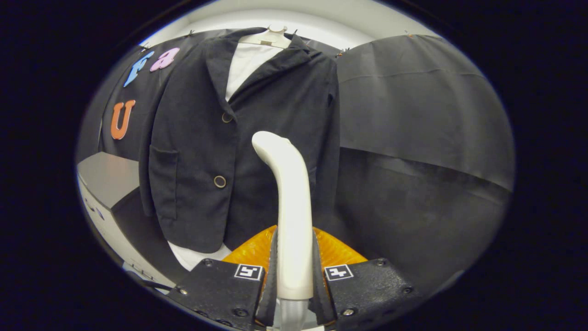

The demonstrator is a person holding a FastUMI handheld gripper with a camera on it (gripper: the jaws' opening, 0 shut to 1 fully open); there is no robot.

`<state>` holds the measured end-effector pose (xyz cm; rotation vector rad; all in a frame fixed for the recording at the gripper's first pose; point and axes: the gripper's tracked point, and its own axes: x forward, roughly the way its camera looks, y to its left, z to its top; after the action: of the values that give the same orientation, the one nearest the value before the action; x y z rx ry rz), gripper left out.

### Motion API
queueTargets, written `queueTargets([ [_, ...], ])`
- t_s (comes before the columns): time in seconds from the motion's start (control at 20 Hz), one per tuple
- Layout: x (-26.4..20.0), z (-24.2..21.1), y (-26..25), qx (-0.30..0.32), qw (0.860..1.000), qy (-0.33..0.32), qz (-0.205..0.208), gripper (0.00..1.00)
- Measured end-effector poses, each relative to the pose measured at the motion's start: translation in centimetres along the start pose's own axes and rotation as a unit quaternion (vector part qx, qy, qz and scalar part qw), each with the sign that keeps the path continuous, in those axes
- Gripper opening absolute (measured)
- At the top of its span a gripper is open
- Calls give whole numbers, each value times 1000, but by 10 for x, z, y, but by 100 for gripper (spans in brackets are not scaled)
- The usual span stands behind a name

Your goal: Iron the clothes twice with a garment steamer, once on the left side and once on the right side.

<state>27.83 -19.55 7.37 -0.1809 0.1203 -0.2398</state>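
Both fingers of my gripper (pixel 294 280) clamped on the garment steamer (pixel 289 207), dark jacket (pixel 239 138) hanging at twelve o'clock

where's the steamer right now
In the gripper view, the steamer stands upright, clamped between the fingers of the tool, its head just ahead of the dark jacket hanging on the booth wall, right of the lower button.

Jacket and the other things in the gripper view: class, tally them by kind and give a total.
Jackets: 1
Jacket buttons: 2
Hangers: 1
Steamers, gripped in the closed tongs: 1
Total: 5
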Motion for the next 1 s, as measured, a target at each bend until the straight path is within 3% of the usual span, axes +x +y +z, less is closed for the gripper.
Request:
queueTargets([
  [1.0,-7,-26,11,-23,1000,-6,18,36],
])
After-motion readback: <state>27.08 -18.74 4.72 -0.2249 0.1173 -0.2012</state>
